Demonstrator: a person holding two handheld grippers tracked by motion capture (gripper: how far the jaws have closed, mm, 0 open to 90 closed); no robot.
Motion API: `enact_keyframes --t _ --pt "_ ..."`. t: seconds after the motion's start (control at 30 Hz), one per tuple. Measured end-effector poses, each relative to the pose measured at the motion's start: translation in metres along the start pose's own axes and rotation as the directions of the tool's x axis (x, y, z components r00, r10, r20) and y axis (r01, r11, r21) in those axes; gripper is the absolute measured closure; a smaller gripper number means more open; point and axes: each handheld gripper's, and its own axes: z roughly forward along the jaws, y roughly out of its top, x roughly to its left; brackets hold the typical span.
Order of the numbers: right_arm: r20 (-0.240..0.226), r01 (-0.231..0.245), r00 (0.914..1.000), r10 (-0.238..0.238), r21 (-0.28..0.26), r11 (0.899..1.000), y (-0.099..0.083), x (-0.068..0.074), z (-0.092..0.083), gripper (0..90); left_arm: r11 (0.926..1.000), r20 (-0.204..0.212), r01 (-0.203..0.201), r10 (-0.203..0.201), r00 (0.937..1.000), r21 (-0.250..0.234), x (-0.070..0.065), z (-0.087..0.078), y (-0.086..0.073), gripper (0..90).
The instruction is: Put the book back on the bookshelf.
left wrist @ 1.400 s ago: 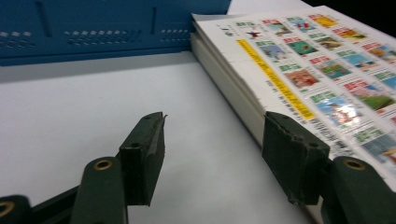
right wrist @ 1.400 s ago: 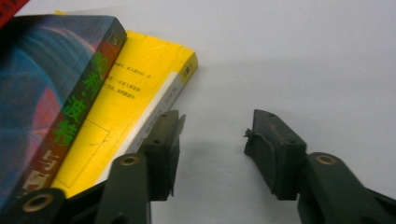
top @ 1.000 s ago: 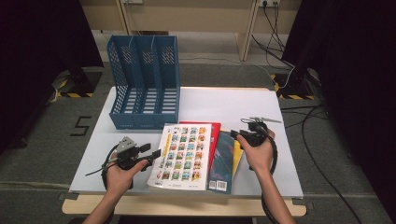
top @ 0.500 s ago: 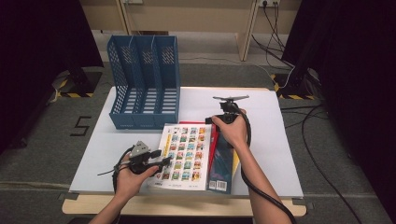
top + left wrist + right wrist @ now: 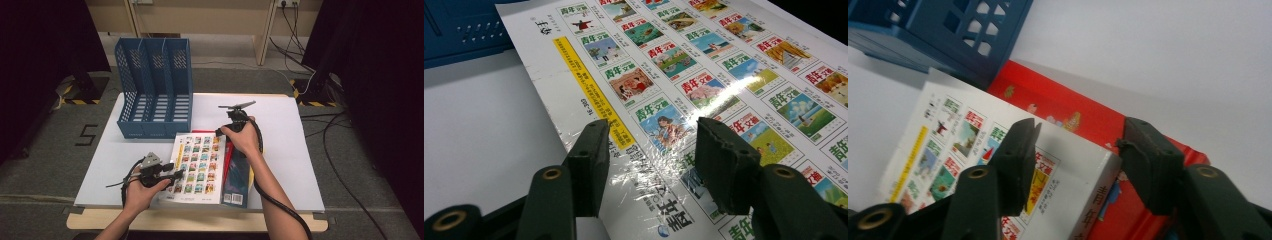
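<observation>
On the white table point(image 5: 300, 150), the blue file rack point(image 5: 155, 85) stands at about 10 o'clock from the table's middle, with its three slots open to the top.

The left gripper point(image 5: 175, 173) is at about 7 o'clock, held in the person's left hand point(image 5: 142, 192). Its tips lie at the near left edge of the white book point(image 5: 197, 167). In the left gripper view the two black jaws stand apart above the glossy cover point(image 5: 704, 80), which shows rows of small pictures and a yellow strip. The jaws have just been closing a little, but they are open; I cannot tell if the pads touch the cover.

The white book lies flat near the middle of the table, toward 6 o'clock, on top of a stack. A red book point(image 5: 229, 155) shows under it at its right side, and a dark book point(image 5: 239, 175) lies further to the right.

The right gripper point(image 5: 222, 131) is at about 12 o'clock from the white book, held in the right hand point(image 5: 245, 137). In the right gripper view its jaws stand wide apart, one over the cover and one over the red book point(image 5: 1068, 107), with the far corner of the white book point(image 5: 1073, 180) between them. They do not press on it.
</observation>
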Motion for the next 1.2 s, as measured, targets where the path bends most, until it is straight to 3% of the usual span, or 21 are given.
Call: enact_keyframes --t 0.1,0.23,0.3,0.67,1.2 --pt "0.003 0.005 1.0000 -0.005 -0.008 1.000 -0.002 0.001 0.000 50.7 1.0000 -0.002 0.002 -0.002 1.0000 -0.003 0.000 0.000 -0.001 47.8" --pt "-0.069 -0.101 0.9927 0.099 -0.021 0.995 -0.003 -0.006 -0.002 50.8 1.0000 -0.003 0.006 -0.006 1.0000 0.004 0.000 0.000 -0.001 48.8" --pt "-0.088 -0.120 0.9891 0.119 -0.014 0.993 -0.003 -0.008 -0.002 51.5 1.0000 -0.003 0.003 -0.003 1.0000 0.004 0.000 0.000 -0.001 48.8" --pt "-0.062 -0.122 0.9905 0.123 0.015 0.992 -0.001 -0.004 -0.001 57.1 1.0000 -0.003 0.002 -0.002 1.0000 0.005 0.001 -0.001 -0.002 48.8" --pt "-0.066 -0.164 0.9838 0.167 0.044 0.985 0.003 -0.003 0.001 60.4 1.0000 -0.006 0.002 -0.002 1.0000 0.005 0.002 -0.002 -0.003 48.6"
